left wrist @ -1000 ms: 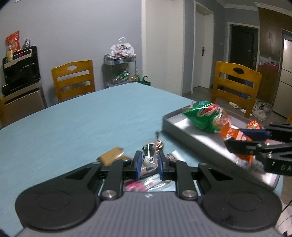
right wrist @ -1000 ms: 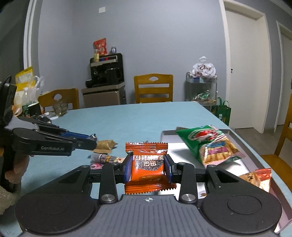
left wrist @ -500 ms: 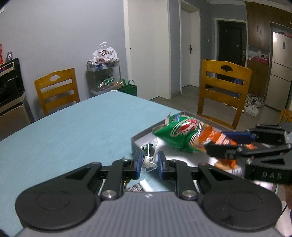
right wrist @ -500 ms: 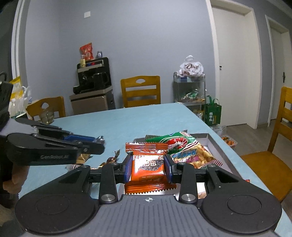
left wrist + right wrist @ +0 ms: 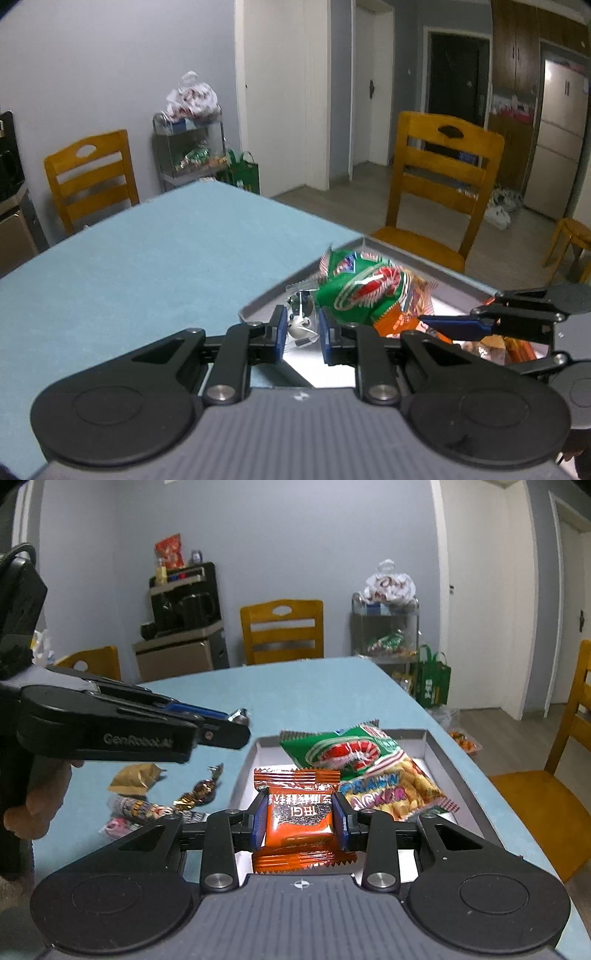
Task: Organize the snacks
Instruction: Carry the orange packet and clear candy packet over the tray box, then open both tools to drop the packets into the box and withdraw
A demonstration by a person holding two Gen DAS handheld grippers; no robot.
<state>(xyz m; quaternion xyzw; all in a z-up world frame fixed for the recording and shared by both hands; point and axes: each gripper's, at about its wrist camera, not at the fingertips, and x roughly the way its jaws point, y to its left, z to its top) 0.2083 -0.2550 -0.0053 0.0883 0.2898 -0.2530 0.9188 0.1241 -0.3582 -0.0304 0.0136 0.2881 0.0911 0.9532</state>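
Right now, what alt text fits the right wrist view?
The right gripper holds an orange snack packet over a grey tray containing a green prawn cracker bag. The left gripper, holding a small wrapped candy, reaches in beside loose sweets on the blue table.

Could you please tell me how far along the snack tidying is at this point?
Partly done. The green prawn cracker bag already lies in the grey tray. In hand: the right gripper holds an orange snack packet over the tray, and the left gripper holds a small clear-wrapped candy above its corner. Left: a brown packet, a gold-wrapped candy and other sweets on the blue table.
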